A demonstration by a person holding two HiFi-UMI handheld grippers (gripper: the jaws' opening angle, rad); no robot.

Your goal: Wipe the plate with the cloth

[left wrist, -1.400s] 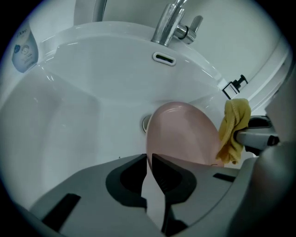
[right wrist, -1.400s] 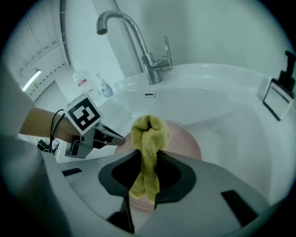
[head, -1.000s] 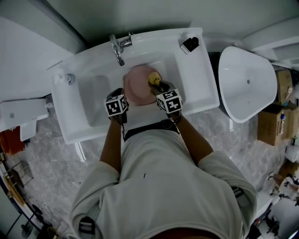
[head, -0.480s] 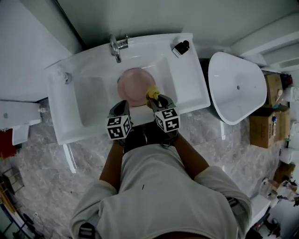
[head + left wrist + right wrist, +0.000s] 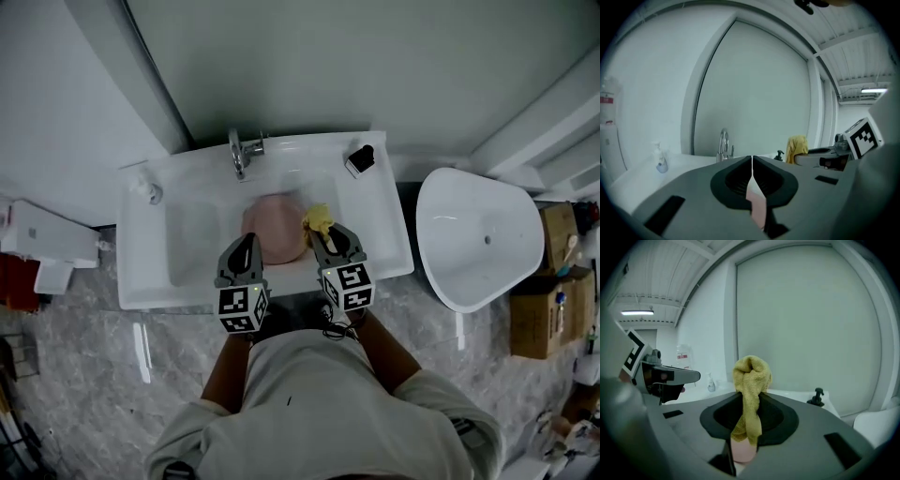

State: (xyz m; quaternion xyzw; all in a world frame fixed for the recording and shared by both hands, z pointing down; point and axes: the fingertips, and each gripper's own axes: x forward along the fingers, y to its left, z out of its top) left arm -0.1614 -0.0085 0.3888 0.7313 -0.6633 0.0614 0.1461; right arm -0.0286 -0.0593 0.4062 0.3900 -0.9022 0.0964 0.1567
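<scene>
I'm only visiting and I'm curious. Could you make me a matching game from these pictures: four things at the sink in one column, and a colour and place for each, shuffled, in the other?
1. cloth
2. plate
3. tap
4. pump bottle

A. black, at the back right corner of the sink
B. pink, over the sink
C. yellow, clamped in the right gripper
D. shiny metal, at the middle of the sink's back rim

Pairs: 1-C, 2-B, 3-D, 4-A.

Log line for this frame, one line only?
right gripper: shut on cloth | left gripper: fingers together | plate: in sink
</scene>
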